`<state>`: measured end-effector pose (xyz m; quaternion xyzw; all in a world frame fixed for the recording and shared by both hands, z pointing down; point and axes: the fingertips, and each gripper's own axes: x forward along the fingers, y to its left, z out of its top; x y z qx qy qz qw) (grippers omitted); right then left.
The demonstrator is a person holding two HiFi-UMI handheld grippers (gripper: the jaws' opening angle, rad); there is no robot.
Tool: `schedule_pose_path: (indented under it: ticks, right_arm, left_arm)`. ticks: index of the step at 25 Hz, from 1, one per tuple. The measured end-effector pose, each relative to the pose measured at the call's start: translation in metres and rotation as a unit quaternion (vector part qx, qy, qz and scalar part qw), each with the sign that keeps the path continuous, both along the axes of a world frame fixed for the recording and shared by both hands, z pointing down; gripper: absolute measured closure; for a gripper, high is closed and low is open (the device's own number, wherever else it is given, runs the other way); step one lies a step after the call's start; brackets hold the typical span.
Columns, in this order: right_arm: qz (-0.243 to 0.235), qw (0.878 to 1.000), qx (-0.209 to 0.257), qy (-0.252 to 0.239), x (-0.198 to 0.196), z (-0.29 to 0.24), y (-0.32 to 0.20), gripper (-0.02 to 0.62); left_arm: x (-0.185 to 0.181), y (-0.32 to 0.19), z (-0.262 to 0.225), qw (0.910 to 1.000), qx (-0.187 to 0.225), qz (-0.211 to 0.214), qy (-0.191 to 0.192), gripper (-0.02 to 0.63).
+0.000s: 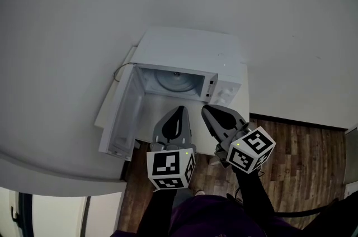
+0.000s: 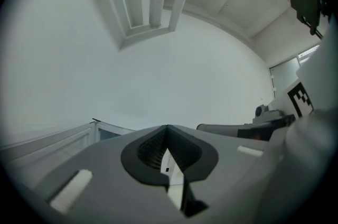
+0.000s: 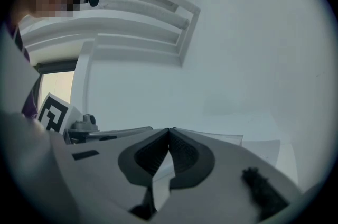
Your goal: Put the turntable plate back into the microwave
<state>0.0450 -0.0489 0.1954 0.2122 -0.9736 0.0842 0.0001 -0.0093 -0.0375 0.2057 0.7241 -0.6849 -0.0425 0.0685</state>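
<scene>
Turntable plate (image 1: 178, 82) lay flat inside the cavity, as far as I could see, so the main step looked done. The white microwave (image 1: 190, 48) stood against the far wall, its door (image 1: 120, 118) swung wide to the left; shutting that door seemed all that was left. Just near of the opening, the left gripper (image 1: 180, 110) and right gripper (image 1: 205, 109) hung side by side, each with its jaws pressed together on nothing.

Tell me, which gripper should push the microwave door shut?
Left, probably. The microwave door hangs open on the left, and the left gripper is nearer to it than the right gripper. Both are shut and empty, and the turntable plate already lies inside.
</scene>
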Motion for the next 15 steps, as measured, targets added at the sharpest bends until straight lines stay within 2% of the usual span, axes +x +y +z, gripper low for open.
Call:
schedule_pose_path:
  ticks: [15]
  right_arm:
    - [0.004, 1.0, 0.005, 0.004, 0.0003, 0.0007, -0.0031, 0.584]
  left_arm:
    - [-0.0033, -0.0016, 0.0017, 1.0, 0.002, -0.005, 0.003, 0.598]
